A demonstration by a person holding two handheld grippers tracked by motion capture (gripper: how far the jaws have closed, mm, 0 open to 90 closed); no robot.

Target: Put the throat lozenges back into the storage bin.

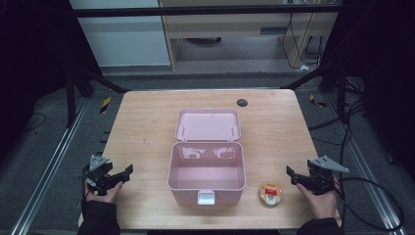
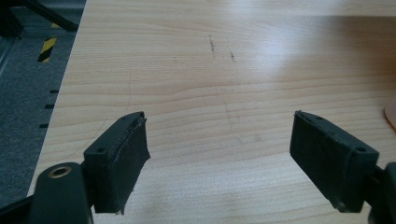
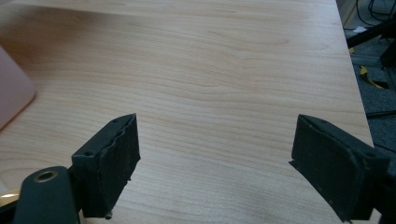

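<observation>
Two claws at rest near the front edge of the light wooden table (image 1: pixel 147 117), one per hand. Left gripper (image 1: pixel 122 175) at the front-left corner, held from below by the person's left hand (image 1: pixel 103 192), jaws aimed toward the middle of the table. Jaws spread wide, seen clearly in the left gripper view (image 2: pixel 219 158): nothing but bare wood grain between the black pads. Right gripper (image 1: pixel 292 175) at the front-right, in the right hand (image 1: pixel 320 198), jaws aimed inward to the left. Also spread wide in the right gripper view (image 3: pixel 215 163), empty, only tabletop between the pads. Nearest thing to the right claw: small round yellow-lidded tin with a red-and-white label (image 1: pixel 270 194), lying flat on the table just left of and slightly in front of the jaw tips, near but not touching. Same tin sits just beside the front-right corner of the open pink plastic storage box (image 1: pixel 206 169), apart from it. Box centred on the table, empty, white latch (image 1: pixel 206 197) on its front wall facing the person, pink lid (image 1: pixel 208 124) folded back flat behind it. Pink rounded corner of the box visible at the left margin of the right gripper view (image 3: pixel 14 91); faint pink edge at the right margin of the left gripper view (image 2: pixel 391 114). Left claw well apart from box and tin. Small dark round grommet (image 1: pixel 242 102) at the far edge of the table.
</observation>
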